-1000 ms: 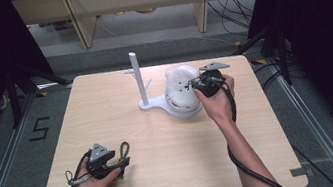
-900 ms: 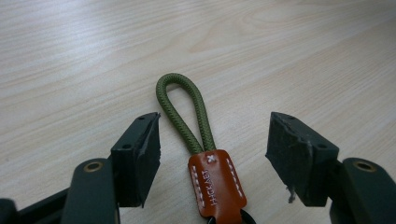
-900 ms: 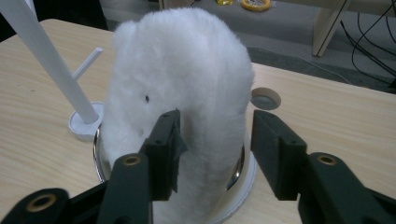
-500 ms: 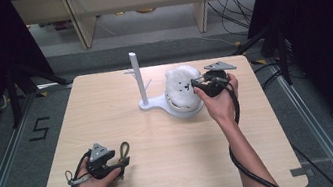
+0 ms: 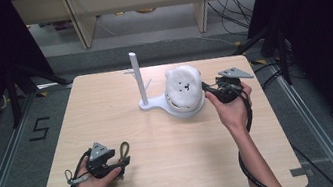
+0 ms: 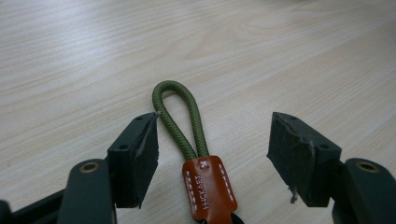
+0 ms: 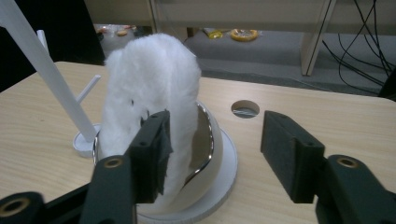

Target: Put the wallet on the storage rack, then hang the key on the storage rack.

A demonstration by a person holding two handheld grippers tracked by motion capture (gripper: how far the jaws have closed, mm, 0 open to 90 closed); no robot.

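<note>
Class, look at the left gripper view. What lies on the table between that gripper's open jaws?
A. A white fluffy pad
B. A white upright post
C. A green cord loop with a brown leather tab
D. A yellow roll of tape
C: the green cord loop, joined to a brown leather tab, lies on the table between the left gripper's spread jaws.

My counter (image 5: 167, 174) is pale beige wood with a fine, streaky grain. On it I see a fluffy white cloth (image 7: 149, 88) draped over a white bowl (image 7: 205, 154) whose rim glints silver, sitting on a white stand (image 5: 148, 105) with a white upright rod (image 5: 137, 78). The cord loop (image 6: 180, 116) between my left tongs (image 6: 215, 158) is olive green with a braided weave, joined to an orange-brown leather tab (image 6: 208, 189) with pale stitching and stamped lettering. Both the left tongs and my right tongs (image 7: 215, 154) are black with dark, matte pads, and each carries a grey plate.
</note>
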